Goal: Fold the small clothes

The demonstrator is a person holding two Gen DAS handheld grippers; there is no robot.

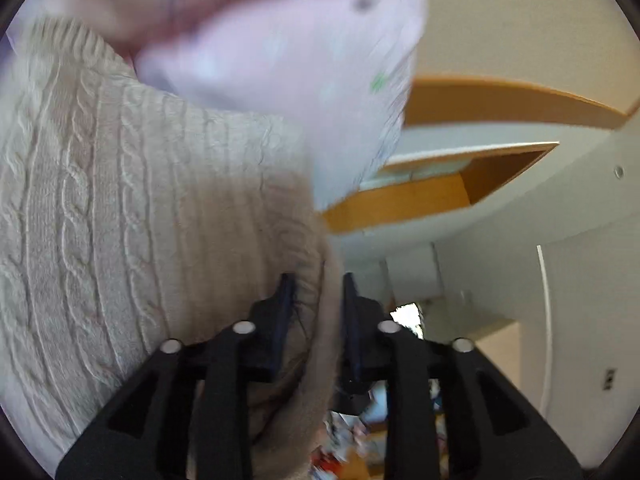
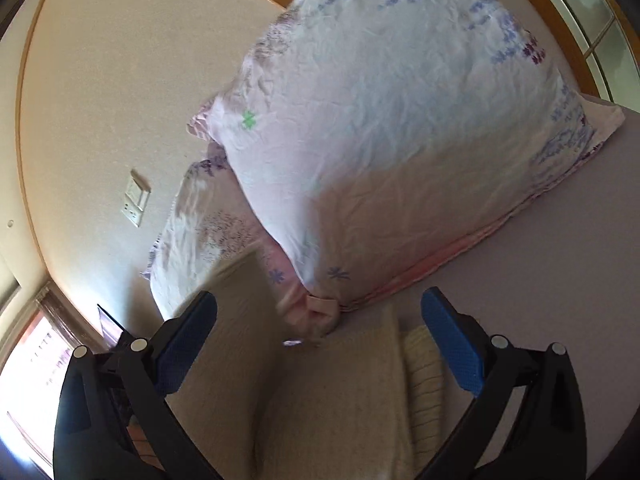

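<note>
Left wrist view. Your left gripper [image 1: 316, 300]: black frame, dark blue pads, jaws drawn in to a narrow gap and pinching a folded edge of the sweater [image 1: 112, 208]. Sweater: cream cable-knit, thick ribbed ropes of stitch, raised and filling the left half of the view, its lower part running out of frame. Pillow [image 1: 288, 64]: pale lilac cotton with a small green flower print, blurred, lying behind the sweater's upper edge. Room: off-white wall [image 1: 520, 32] with orange-brown wooden trim [image 1: 500, 104]; blurred coloured clutter low between the gripper arms, too smeared to identify.

Right wrist view. Your right gripper [image 2: 318, 308]: black frame, bright blue textured pads, jaws spread wide with nothing between them. Sweater [image 2: 340, 400]: cream knit, blurred, draped below and between the jaws, ribbed hem visible at the right. Pillow [image 2: 392, 128]: plump, crinkled, printed with purple and blue flowers, resting on the bed sheet [image 2: 560, 300], a smooth grey-lilac. A second pillow [image 2: 192, 240] lies partly hidden beneath it. Beige wall [image 2: 120, 80] carries a white switch plate [image 2: 135, 198]; a bright window [image 2: 36, 360] is cut off at lower left.
</note>
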